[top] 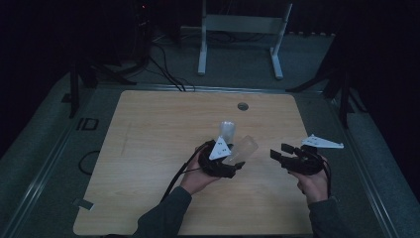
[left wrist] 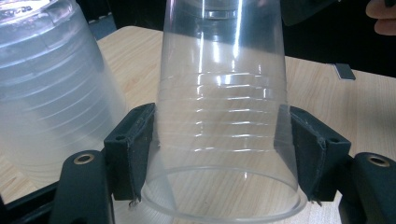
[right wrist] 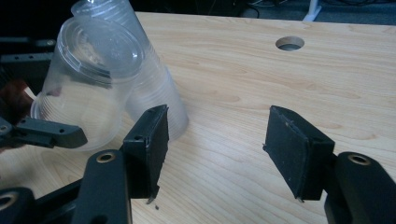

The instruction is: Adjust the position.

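A clear plastic cup (top: 243, 148) is held tilted above the table, its base toward the right and its rim toward my left gripper (top: 236, 161). In the left gripper view the cup (left wrist: 224, 102) sits between the two black pads (left wrist: 133, 140), which press on its ribbed wall near the rim; my left gripper (left wrist: 219, 149) is shut on it. A second clear cup stack (top: 228, 130) stands upside down on the wood just behind; the stack (left wrist: 46, 93) also shows at left. My right gripper (top: 280, 151) hovers to the right, open and empty (right wrist: 219, 144), facing the held cup (right wrist: 88, 84).
The wooden table (top: 148, 148) has a round cable hole (top: 242, 106) near its far edge, hole (right wrist: 289, 43). A white desk frame (top: 242, 29) stands on the floor beyond. Cables trail from both grippers toward the person's sleeves.
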Demonstrator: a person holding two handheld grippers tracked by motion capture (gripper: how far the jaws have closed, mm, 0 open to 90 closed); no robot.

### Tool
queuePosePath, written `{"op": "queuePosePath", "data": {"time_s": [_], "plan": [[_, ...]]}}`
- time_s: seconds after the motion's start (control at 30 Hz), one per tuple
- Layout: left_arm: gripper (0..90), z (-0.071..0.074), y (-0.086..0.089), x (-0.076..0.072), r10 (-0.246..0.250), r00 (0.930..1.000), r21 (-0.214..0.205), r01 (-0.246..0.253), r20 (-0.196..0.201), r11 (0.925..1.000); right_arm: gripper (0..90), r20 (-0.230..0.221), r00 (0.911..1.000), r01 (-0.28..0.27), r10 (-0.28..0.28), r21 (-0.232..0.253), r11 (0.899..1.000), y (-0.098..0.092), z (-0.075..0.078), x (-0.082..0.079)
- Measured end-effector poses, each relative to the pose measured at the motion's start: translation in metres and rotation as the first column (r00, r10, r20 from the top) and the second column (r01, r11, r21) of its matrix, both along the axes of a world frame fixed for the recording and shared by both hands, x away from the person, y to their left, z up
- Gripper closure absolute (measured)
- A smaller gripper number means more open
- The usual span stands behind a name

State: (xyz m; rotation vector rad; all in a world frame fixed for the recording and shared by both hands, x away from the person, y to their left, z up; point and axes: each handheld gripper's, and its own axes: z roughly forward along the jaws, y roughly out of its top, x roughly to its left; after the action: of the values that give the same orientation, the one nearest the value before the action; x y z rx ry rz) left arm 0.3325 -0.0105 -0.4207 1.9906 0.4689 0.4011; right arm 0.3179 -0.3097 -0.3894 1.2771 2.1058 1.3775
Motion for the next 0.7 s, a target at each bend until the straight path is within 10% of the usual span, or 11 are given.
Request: {"op": "queuePosePath", "data": {"time_s": [0.7], "plan": [[31.0, 0.002, 0.0031, 0.0032, -0.006, 0.9999, 0.048, 0.006, -0.01, 0.9988, 44.5, 0.016, 0.9992, -0.034, 0.036, -0.134, 0.99, 0.0085, 0.007, 0.0012]]}}
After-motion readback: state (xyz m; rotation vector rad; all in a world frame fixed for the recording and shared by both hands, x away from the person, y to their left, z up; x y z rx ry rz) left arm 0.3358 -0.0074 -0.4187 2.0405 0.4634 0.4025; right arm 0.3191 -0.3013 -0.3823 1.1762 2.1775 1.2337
